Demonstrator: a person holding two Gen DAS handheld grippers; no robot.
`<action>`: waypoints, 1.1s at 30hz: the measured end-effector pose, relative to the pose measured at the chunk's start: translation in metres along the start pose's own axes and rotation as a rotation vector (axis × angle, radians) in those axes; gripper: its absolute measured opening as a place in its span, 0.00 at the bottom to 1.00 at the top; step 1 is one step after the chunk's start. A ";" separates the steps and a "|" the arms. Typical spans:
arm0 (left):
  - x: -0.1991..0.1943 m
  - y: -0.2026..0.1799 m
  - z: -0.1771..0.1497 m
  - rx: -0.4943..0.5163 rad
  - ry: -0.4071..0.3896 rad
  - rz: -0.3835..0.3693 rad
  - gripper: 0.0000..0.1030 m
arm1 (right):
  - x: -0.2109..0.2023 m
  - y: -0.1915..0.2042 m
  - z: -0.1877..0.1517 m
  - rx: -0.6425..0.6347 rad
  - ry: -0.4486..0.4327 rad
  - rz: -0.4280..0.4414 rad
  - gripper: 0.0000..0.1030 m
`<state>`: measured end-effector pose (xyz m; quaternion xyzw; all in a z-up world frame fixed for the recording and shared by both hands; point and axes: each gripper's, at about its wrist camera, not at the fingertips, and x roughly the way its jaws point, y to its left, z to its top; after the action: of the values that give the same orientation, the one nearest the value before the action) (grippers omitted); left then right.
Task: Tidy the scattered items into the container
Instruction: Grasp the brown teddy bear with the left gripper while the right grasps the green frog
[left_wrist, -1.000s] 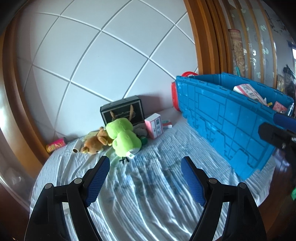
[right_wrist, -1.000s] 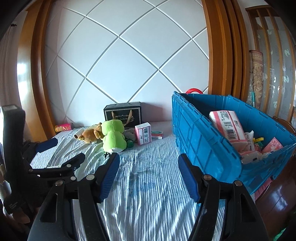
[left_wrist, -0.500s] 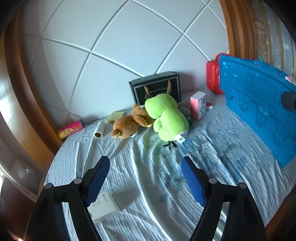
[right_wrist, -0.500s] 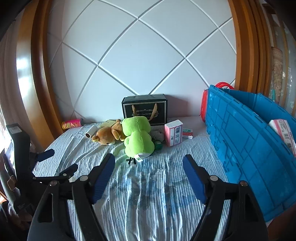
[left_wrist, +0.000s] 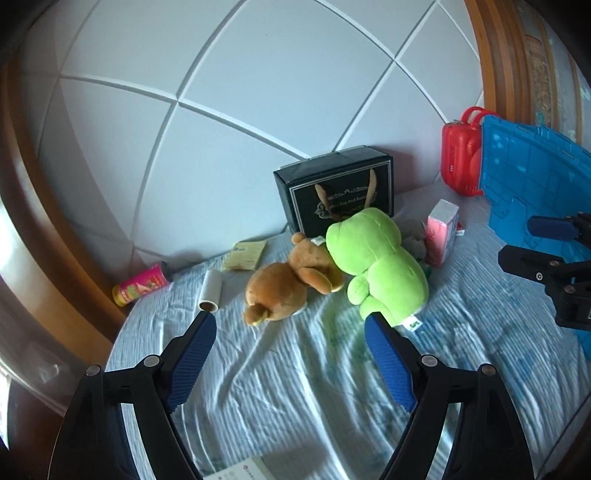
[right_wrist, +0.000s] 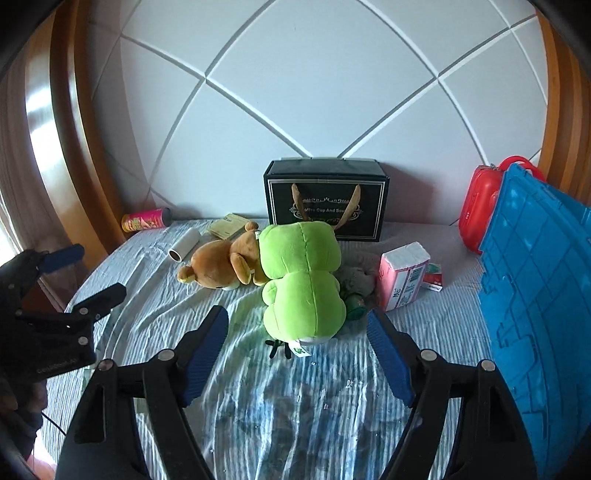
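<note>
Both views are now closer to the green plush frog (right_wrist: 301, 280) than 0.5 s ago; the blue plastic crate (right_wrist: 535, 295) sits further right. Left gripper (left_wrist: 286, 363) and right gripper (right_wrist: 297, 354) hover level above the striped bedsheet (right_wrist: 295, 413), fingers spread, empty.

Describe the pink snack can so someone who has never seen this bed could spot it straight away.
Start at the white padded headboard and follow its base to the far left, where it meets the wooden frame. There the pink snack can lies on its side. It is the only pink cylinder; the nearby white roll is plain.
</note>
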<state>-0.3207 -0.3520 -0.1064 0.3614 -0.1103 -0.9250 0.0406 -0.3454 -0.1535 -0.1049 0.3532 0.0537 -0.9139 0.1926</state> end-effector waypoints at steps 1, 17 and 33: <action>0.013 0.001 0.000 0.020 0.015 0.001 0.81 | 0.014 -0.004 0.001 -0.006 0.023 0.000 0.75; 0.190 0.011 0.026 0.296 0.174 -0.178 0.81 | 0.158 -0.028 0.016 -0.023 0.154 0.059 0.75; 0.311 -0.009 0.021 0.436 0.283 -0.186 0.88 | 0.271 0.005 0.019 -0.098 0.295 -0.040 0.94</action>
<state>-0.5636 -0.3882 -0.2987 0.4959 -0.2666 -0.8193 -0.1083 -0.5388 -0.2478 -0.2707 0.4727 0.1330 -0.8521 0.1813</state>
